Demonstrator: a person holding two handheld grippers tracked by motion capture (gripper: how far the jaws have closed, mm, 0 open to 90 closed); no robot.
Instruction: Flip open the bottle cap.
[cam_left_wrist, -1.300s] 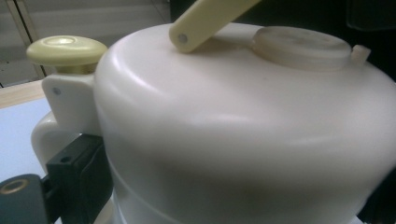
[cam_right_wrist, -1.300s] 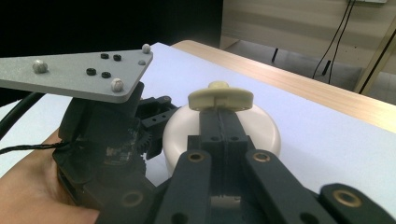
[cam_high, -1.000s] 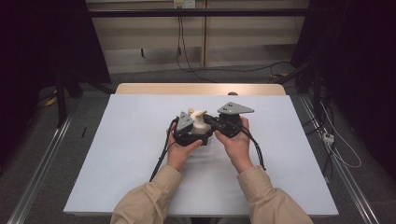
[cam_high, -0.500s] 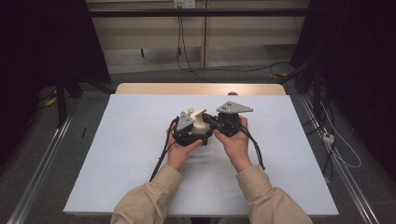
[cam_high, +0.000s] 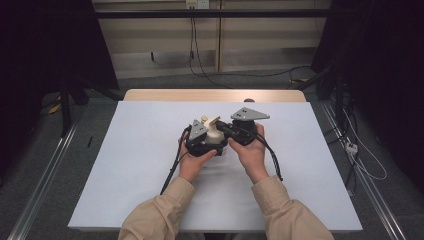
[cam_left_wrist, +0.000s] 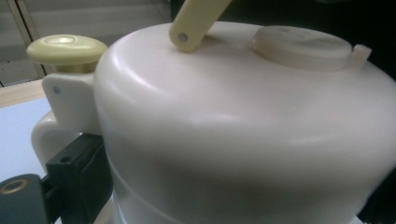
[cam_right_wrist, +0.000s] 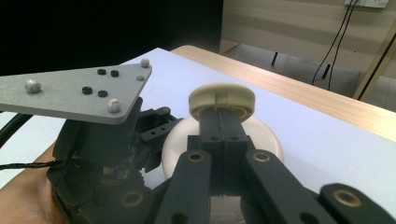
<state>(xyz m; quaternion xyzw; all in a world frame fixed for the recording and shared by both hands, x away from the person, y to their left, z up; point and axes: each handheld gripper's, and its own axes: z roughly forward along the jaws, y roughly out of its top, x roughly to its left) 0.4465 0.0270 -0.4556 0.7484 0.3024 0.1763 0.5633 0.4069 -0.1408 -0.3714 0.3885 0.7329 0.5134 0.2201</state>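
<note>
A white plastic jug (cam_high: 216, 136) sits between both hands at the middle of the table. In the left gripper view its body (cam_left_wrist: 243, 140) looms close, with a cream knob (cam_left_wrist: 66, 49), a cream lever (cam_left_wrist: 196, 23) and a round cream cap (cam_left_wrist: 301, 46) on top. My left gripper (cam_high: 206, 142) is shut on the jug; one black fingertip (cam_left_wrist: 77, 172) presses beside the jug's handle. My right gripper (cam_right_wrist: 219, 121) reaches in from the right, its jaws pressed together at the near rim of the cap (cam_right_wrist: 222, 95), where a small tab sticks out.
A pale blue-white sheet (cam_high: 150, 150) covers the table, whose wooden far edge (cam_high: 215, 95) shows behind it. Cables trail from both grippers towards the person. The left gripper's grey plate (cam_right_wrist: 79, 91) stands close beside my right jaws. Dark curtains and floor cables surround the table.
</note>
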